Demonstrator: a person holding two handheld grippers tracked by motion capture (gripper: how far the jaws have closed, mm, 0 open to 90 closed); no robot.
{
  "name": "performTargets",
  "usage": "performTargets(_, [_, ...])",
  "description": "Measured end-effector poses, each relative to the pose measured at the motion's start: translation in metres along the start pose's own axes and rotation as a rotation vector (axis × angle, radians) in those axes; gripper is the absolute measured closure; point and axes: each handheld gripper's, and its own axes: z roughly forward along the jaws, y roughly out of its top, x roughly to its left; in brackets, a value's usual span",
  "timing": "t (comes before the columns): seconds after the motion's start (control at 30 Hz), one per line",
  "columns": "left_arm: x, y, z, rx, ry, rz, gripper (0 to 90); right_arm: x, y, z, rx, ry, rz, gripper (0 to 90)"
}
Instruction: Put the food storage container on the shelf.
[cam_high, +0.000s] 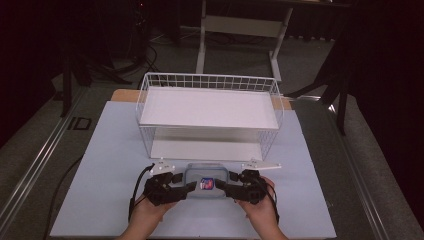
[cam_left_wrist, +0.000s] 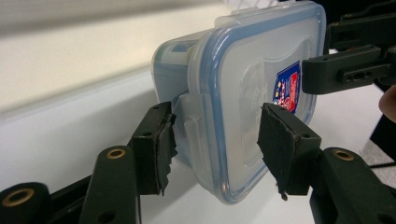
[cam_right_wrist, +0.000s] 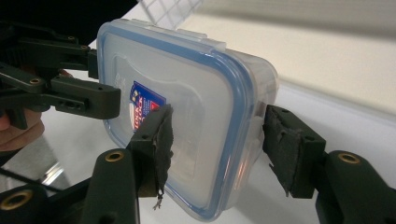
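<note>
a clear plastic container with a blue-rimmed snap lid and a small red and blue label sits at the near edge of the pale surface, between the two hands. the left hand-held gripper comes in from its left end and the right hand-held gripper from its right end. in the left gripper view the container stands between the two black jaws, one pad against the side clip and the other over the lid face; the jaws are spread about as wide as the box end, and i cannot tell whether they actually press on it. the right gripper view shows the same on the other end of the container: one pad lies on the lid beside the label, the other at the side wall, firm contact unclear. each gripper view shows the other gripper's jaw reaching over the lid.

just behind the container stands a white wire rack with a flat upper shelf and a lower shelf, its open front facing the person. beyond the surface, the legs of a white frame stand on the dark floor.
</note>
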Motion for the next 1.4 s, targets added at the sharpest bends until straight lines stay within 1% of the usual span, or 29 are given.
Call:
performTargets(0.13, [0.008,0.010,0.006,-0.026,-0.005,0.019,47.2,-0.007,0.013,0.002,-0.015,-0.015,-0.010,43.5])
performTargets(0.17, [0.011,0.012,0.009,-0.025,-0.006,0.025,47.1,-0.009,0.015,0.003,-0.019,-0.018,-0.011,43.5])
performTargets(0.2, [0.013,0.014,0.011,-0.026,-0.008,0.017,47.1,-0.011,0.017,0.005,-0.018,-0.019,-0.012,43.5])
performTargets(0.3, [0.020,0.018,0.017,-0.020,-0.003,0.017,47.1,-0.018,0.021,0.012,-0.015,-0.022,-0.012,43.4])
performTargets(0.37, [0.025,0.022,0.021,-0.018,0.001,0.027,47.1,-0.023,0.023,0.017,-0.018,-0.016,0.001,43.2])
performTargets(0.4, [0.027,0.024,0.023,-0.019,-0.001,0.020,47.1,-0.025,0.025,0.019,-0.020,-0.020,-0.004,43.2])
performTargets(0.47, [0.031,0.027,0.027,-0.028,0.006,0.020,47.1,-0.030,0.029,0.023,-0.022,-0.024,-0.011,42.7])
performTargets(0.57, [0.037,0.030,0.034,-0.040,0.005,-0.001,47.0,-0.036,0.035,0.028,-0.029,-0.034,-0.006,42.1])
performTargets(0.63, [0.041,0.031,0.040,-0.045,0.002,0.001,47.0,-0.041,0.038,0.031,-0.035,-0.041,0.003,41.9])
performTargets(0.77, [0.050,0.034,0.051,-0.056,-0.007,-0.009,47.0,-0.050,0.041,0.038,-0.038,-0.049,0.009,41.9])
performTargets(0.8, [0.050,0.034,0.051,-0.056,-0.007,-0.009,47.0,-0.050,0.041,0.038,-0.038,-0.049,0.009,41.9])
performTargets(0.87, [0.056,0.033,0.056,-0.057,-0.016,-0.006,47.0,-0.055,0.041,0.043,-0.040,-0.058,0.013,41.9])
performTargets(0.93, [0.060,0.033,0.059,-0.055,-0.018,-0.010,46.9,-0.058,0.041,0.047,-0.032,-0.063,0.020,41.9])
performTargets(0.97, [0.062,0.033,0.061,-0.059,-0.020,-0.016,46.9,-0.059,0.041,0.049,-0.030,-0.060,0.031,41.9])
performTargets(1.03, [0.066,0.033,0.065,-0.058,-0.023,-0.027,46.8,-0.061,0.041,0.052,-0.027,-0.065,0.032,41.8])
performTargets(1.1, [0.070,0.034,0.068,-0.056,-0.027,-0.030,46.7,-0.064,0.042,0.056,-0.026,-0.069,0.037,41.8])
performTargets(1.17, [0.074,0.034,0.071,-0.054,-0.032,-0.025,46.6,-0.065,0.043,0.059,-0.023,-0.076,0.039,41.8])
performTargets(1.23, [0.077,0.034,0.073,-0.045,-0.036,-0.018,46.6,-0.066,0.042,0.061,-0.014,-0.077,0.055,41.8])
performTargets(1.27, [0.078,0.034,0.073,-0.049,-0.037,-0.016,46.5,-0.066,0.042,0.063,-0.015,-0.080,0.055,41.8])
performTargets(1.3, [0.078,0.035,0.073,-0.049,-0.036,-0.019,46.5,-0.067,0.041,0.063,-0.015,-0.079,0.061,41.8])
performTargets(1.33, [0.078,0.036,0.074,-0.048,-0.034,-0.019,46.5,-0.069,0.041,0.064,-0.022,-0.074,0.056,41.9])
performTargets(1.37, [0.078,0.037,0.074,-0.045,-0.033,-0.026,46.5,-0.070,0.042,0.065,-0.025,-0.071,0.060,41.8])
performTargets(1.4, [0.078,0.038,0.074,-0.045,-0.032,-0.026,46.4,-0.072,0.042,0.065,-0.023,-0.066,0.070,41.8])
